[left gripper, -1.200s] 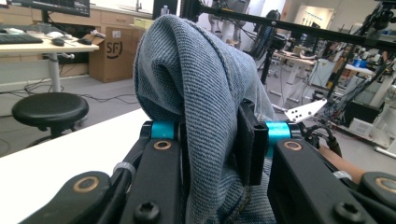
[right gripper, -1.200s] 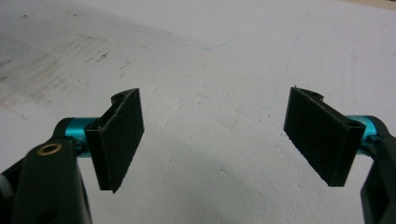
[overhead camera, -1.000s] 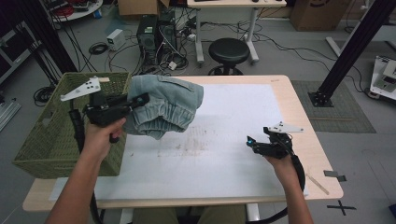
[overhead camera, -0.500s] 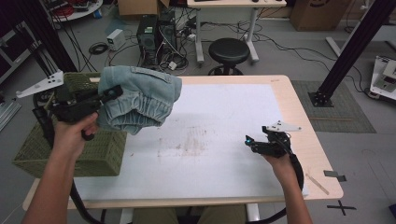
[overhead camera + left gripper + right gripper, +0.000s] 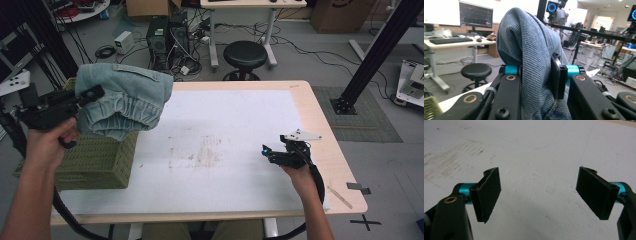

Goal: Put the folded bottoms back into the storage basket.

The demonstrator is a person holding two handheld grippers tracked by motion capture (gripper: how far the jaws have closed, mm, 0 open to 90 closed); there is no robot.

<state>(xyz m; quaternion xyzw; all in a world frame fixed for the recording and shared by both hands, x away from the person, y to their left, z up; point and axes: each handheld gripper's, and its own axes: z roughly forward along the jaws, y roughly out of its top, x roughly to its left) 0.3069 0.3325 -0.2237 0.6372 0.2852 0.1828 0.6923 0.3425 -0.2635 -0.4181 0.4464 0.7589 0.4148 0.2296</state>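
Observation:
A bundled piece of blue denim clothing [image 5: 122,100] hangs in the air over the table's left end, above the green woven basket [image 5: 95,160]. My left gripper [image 5: 92,94] is shut on it; in the left gripper view the denim [image 5: 534,62] is pinched between the two black jaws and drapes over them. My right gripper [image 5: 265,150] rests low over the white table cover [image 5: 225,130] at the right. In the right gripper view its pads [image 5: 487,193] stand wide apart with bare white surface between them.
The basket stands at the table's left edge. A black stool [image 5: 245,52] and a computer tower [image 5: 162,37] with cables are on the floor behind the table. A black frame post [image 5: 375,50] rises at the right.
My left gripper has carried the denim to the left, from over the table toward the spot above the basket. The right gripper has stayed in place, open.

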